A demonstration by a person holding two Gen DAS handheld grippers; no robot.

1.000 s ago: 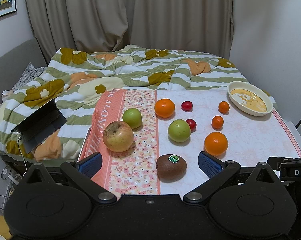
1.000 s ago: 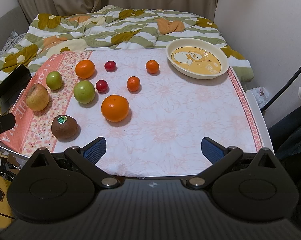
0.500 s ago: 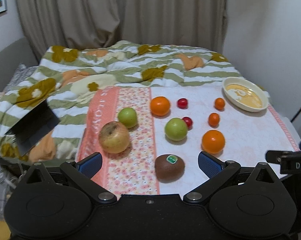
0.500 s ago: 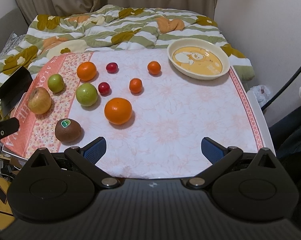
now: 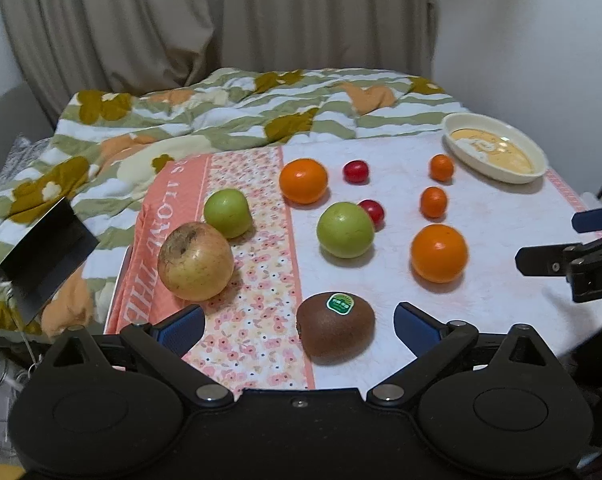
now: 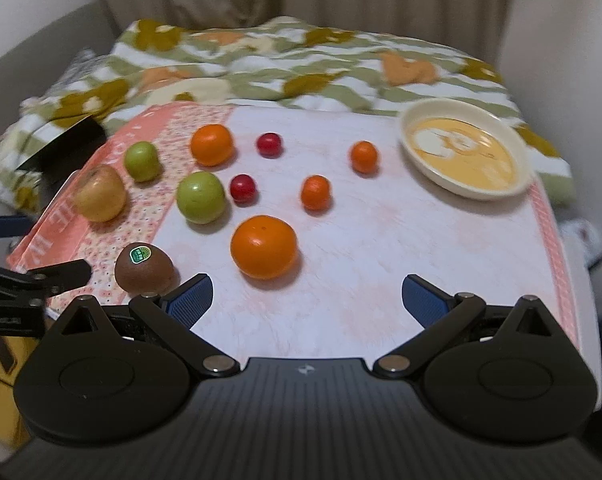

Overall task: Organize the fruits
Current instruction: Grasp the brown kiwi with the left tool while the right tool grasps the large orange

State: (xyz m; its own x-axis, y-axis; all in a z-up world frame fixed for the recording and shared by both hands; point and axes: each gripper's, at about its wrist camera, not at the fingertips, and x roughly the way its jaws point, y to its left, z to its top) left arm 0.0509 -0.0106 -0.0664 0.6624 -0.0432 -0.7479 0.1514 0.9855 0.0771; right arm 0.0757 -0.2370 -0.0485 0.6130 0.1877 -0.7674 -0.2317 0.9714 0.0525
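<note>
Fruit lies loose on the cloth-covered table [image 5: 493, 240]. A brown kiwi [image 5: 335, 327] with a green sticker sits between the open fingers of my left gripper [image 5: 297, 326]. Beyond it are a yellow-red apple [image 5: 195, 266], two green apples [image 5: 345, 230] [image 5: 227, 213], two large oranges [image 5: 439, 253] [image 5: 303, 181], two small oranges [image 5: 434, 201] and two red cherry tomatoes [image 5: 356, 171]. A cream plate [image 6: 467, 153] stands empty at the far right. My right gripper [image 6: 307, 300] is open above the table's near edge, just short of the large orange [image 6: 264, 246].
A rumpled striped quilt [image 5: 221, 112] covers the bed behind the table, with curtains beyond. A dark tablet [image 5: 41, 256] leans at the table's left. A wall [image 6: 561, 40] closes the right side.
Both grippers have moved forward and lower toward the fruit. The kiwi now lies between the left fingers, and the right gripper shows at the left view's right edge.
</note>
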